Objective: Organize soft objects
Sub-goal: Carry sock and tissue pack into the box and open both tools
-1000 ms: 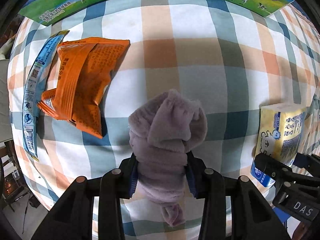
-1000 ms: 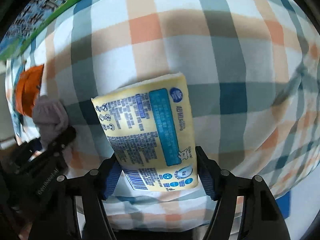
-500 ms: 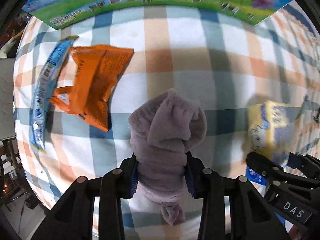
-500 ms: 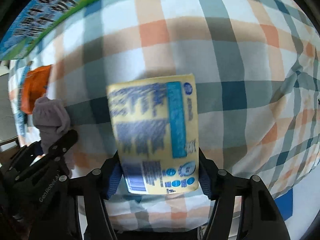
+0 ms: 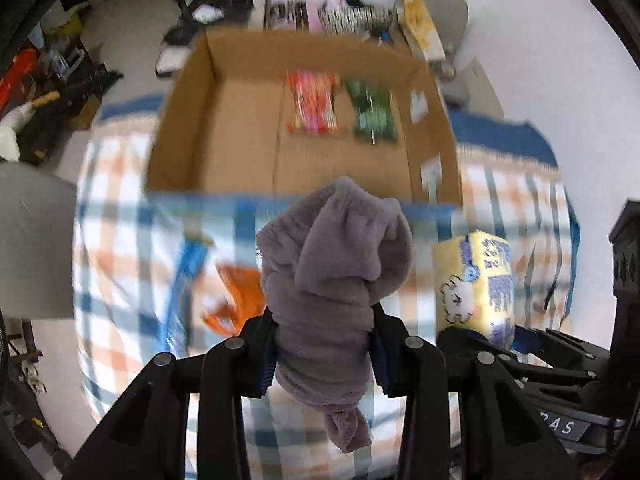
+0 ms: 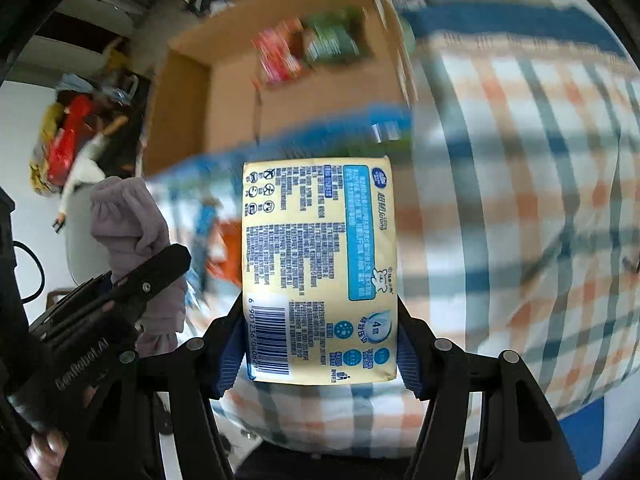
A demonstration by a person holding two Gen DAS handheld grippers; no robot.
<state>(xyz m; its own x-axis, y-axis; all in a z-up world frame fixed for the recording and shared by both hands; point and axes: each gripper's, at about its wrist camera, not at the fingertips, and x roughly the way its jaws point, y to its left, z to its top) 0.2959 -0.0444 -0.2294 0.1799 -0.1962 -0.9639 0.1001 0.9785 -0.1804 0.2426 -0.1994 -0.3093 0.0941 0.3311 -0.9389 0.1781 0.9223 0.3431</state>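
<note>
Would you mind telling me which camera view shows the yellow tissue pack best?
The right wrist view: the yellow tissue pack fills the centre, sharp, printed back and barcode legible, clamped in the right tool. The left wrist view shows it only at the right edge, small and blurred.

One cardboard box (image 5: pixel 188 120) is seen, with two snack packets inside: one red (image 5: pixel 314 108), one green (image 5: pixel 372 114). One purple plush cloth (image 5: pixel 334 280), one yellow tissue pack (image 6: pixel 320 272), one orange packet (image 5: pixel 240 296) and one blue wrapper (image 5: pixel 180 280) are counted.

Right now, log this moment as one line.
left tongs: shut on purple sock | right tongs: shut on tissue pack | cardboard box: ahead
</note>
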